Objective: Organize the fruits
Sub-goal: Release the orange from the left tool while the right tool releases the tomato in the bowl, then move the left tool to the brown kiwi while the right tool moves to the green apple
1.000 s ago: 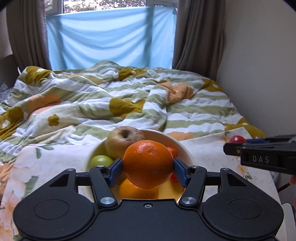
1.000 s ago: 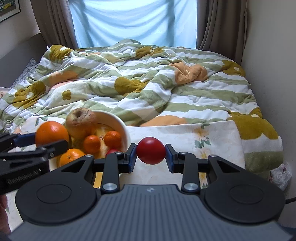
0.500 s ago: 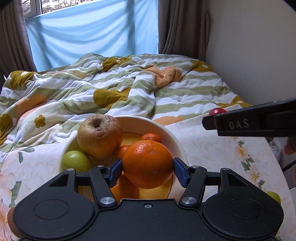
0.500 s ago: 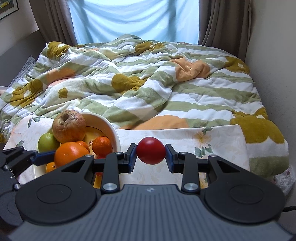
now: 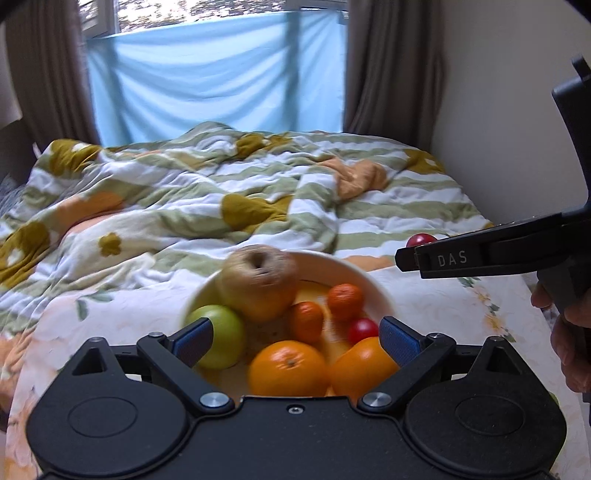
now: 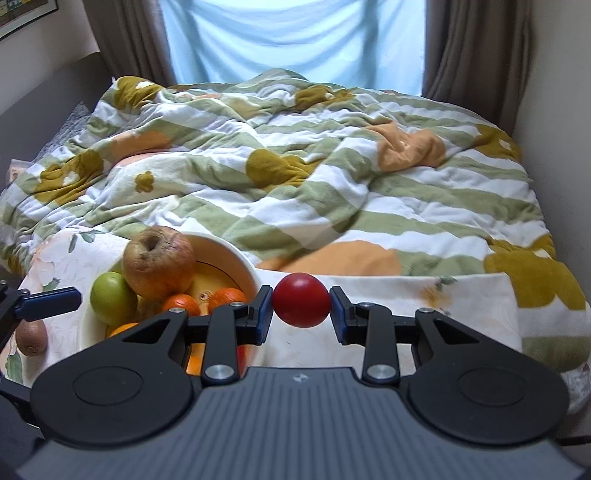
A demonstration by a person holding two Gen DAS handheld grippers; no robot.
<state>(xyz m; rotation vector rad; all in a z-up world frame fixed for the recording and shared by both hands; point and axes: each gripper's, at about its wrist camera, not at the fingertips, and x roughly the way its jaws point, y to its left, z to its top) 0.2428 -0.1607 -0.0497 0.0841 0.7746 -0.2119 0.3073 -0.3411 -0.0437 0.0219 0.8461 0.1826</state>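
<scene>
Opening left tool [image 5: 295, 341] over bowl [image 5: 373, 284], right tool [image 6: 301, 310] clenching red fruit [image 6: 301, 304] — floral tablecloth [image 6: 424, 314], rumpled bed [image 6: 295, 155].

Room layout: a bed [image 6: 332, 177] occupies most of the floor area, covered by a rumpled quilt [image 5: 229, 206] in green and white stripes with mustard and orange flower patches. Behind the bed, a window [image 5: 207, 22] is screened over its lower part by a pale blue cloth [image 5: 218, 81] (daylight passes through it). Brown curtains [image 6: 476, 48] hang at both sides. A plain cream wall [image 5: 509, 122] runs along the right of the bed. At upper left, the corner of a framed picture [image 6: 26, 14] shows on the wall. A floral cloth [image 6: 424, 306] covers the near surface at the foot of the bed.
</scene>
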